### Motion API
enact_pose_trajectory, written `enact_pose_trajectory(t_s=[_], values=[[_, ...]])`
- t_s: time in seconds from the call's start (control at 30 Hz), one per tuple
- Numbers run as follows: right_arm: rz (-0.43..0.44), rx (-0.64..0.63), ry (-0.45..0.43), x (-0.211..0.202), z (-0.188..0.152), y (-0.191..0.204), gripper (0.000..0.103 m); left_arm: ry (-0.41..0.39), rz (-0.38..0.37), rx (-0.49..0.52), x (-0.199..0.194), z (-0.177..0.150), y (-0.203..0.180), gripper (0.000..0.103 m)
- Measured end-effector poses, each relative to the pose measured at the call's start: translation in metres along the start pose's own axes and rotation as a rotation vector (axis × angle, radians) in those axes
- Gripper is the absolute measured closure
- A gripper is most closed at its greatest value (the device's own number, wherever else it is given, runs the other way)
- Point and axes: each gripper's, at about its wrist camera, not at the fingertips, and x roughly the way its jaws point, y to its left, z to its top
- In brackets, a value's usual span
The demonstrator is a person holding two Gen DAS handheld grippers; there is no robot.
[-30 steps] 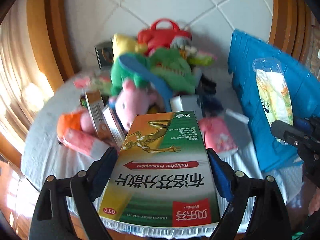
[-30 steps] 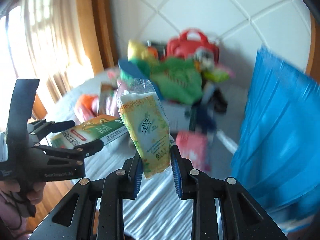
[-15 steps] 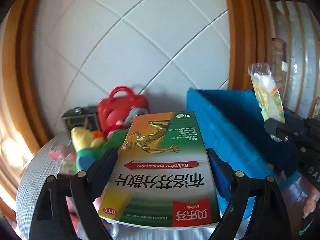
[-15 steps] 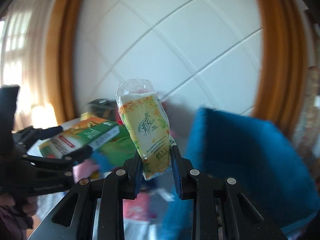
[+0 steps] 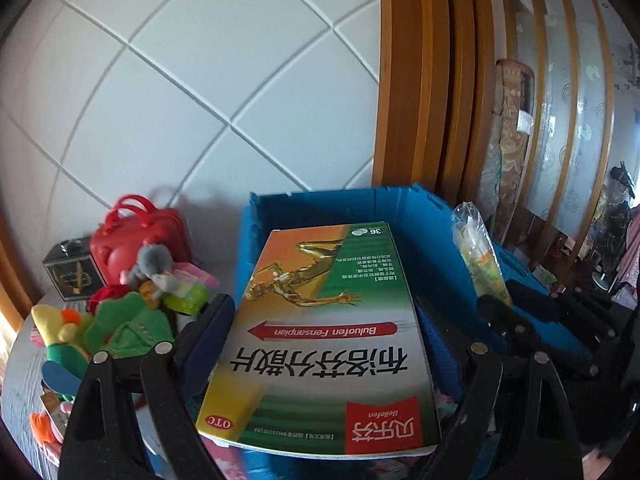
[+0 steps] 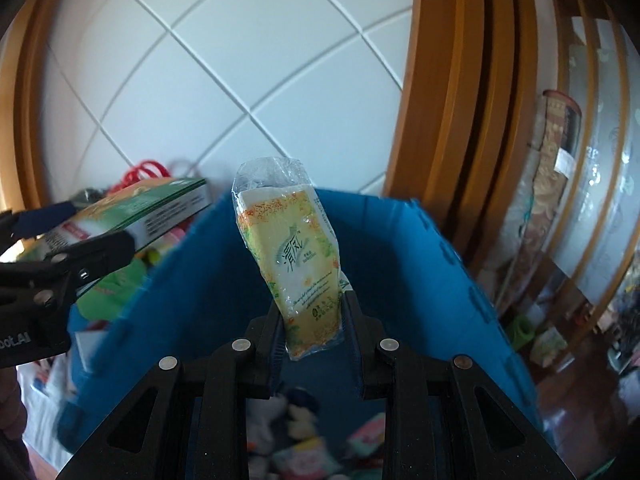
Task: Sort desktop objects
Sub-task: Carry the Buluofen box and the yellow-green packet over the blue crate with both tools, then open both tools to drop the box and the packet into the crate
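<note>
The right gripper (image 6: 310,322), pinched narrow on the tissue pack (image 6: 294,264), hangs over the blue bin (image 6: 420,248); the left gripper (image 5: 320,344), spread wide around the medicine box (image 5: 320,336), seems nearer the bin's left wall.

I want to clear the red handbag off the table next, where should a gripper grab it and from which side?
Take the red handbag by its looped handles, coming from above. It stands upright by the wall with the handles arching clear on top, while plush toys crowd its front, so a frontal approach looks blocked.
</note>
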Motion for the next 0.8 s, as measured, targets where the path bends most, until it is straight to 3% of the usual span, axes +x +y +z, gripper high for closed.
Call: enact_pose_trajectory(t_s=[0.17, 0.37, 0.67, 0.77, 0.8], values=[[0.006, -0.01, 0.065, 0.028, -0.005, -0.037, 0.077, 0.112, 0.038, 0.013, 0.043, 0.002, -0.035, 0.015], [0.004, -0.03, 0.141, 0.05, -0.013, -0.057, 0.077, 0.211, 0.062, 0.004, 0.069, -0.003, -0.05, 0.013], [0.017, -0.057, 0.209, 0.07, -0.017, -0.069, 0.076, 0.239, 0.08, 0.026, 0.075, -0.008, -0.06, 0.013], [0.013, -0.069, 0.214, 0.072, -0.017, -0.07, 0.072, 0.239, 0.078, 0.016, 0.074, -0.01, -0.059, 0.013], [0.008, -0.069, 0.215, 0.073, -0.017, -0.071, 0.065, 0.238, 0.074, 0.014, 0.072, -0.011, -0.058, 0.013]])
